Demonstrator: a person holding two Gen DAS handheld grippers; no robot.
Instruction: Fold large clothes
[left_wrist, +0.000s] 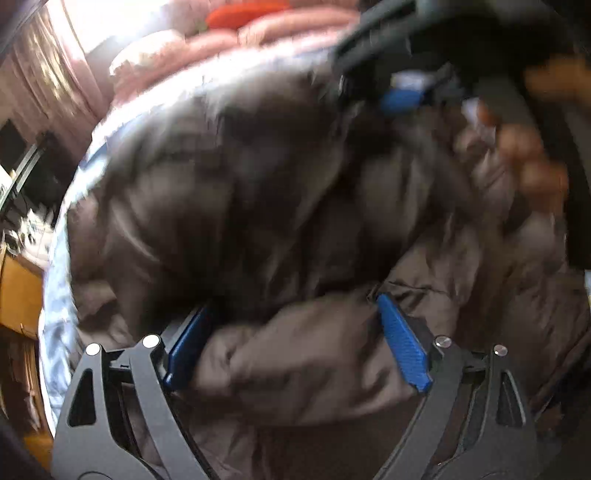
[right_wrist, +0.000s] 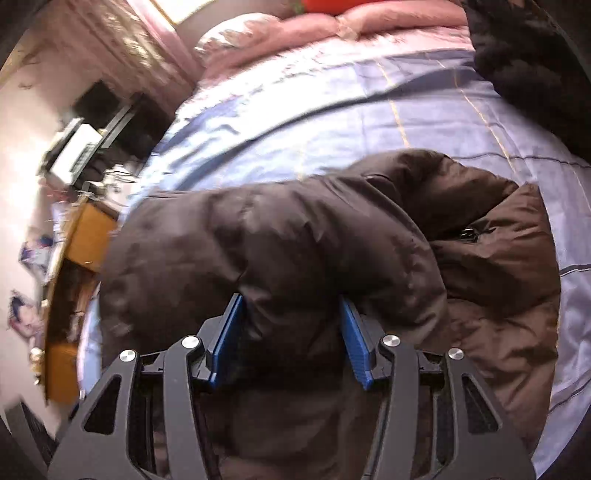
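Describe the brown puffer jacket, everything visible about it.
The brown puffer jacket is dark, quilted and puffy, of slick, slightly shiny fabric. It lies bunched in thick folds on the pale blue bedsheet, with a small dark zipper pull showing at its right side. The right gripper and the left gripper each have a fold of it between their blue pads.

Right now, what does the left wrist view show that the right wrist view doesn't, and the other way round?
Only the left wrist view shows the right gripper, blurred, at the jacket's far side, with the person's hand on it.

Only the right wrist view shows the black furry garment at the bed's far right and the wide bare stretch of blue bedsheet.

Both show the brown puffer jacket bunched between that view's own blue fingers, the pink quilt with a red item on it, and the wooden desk at left.
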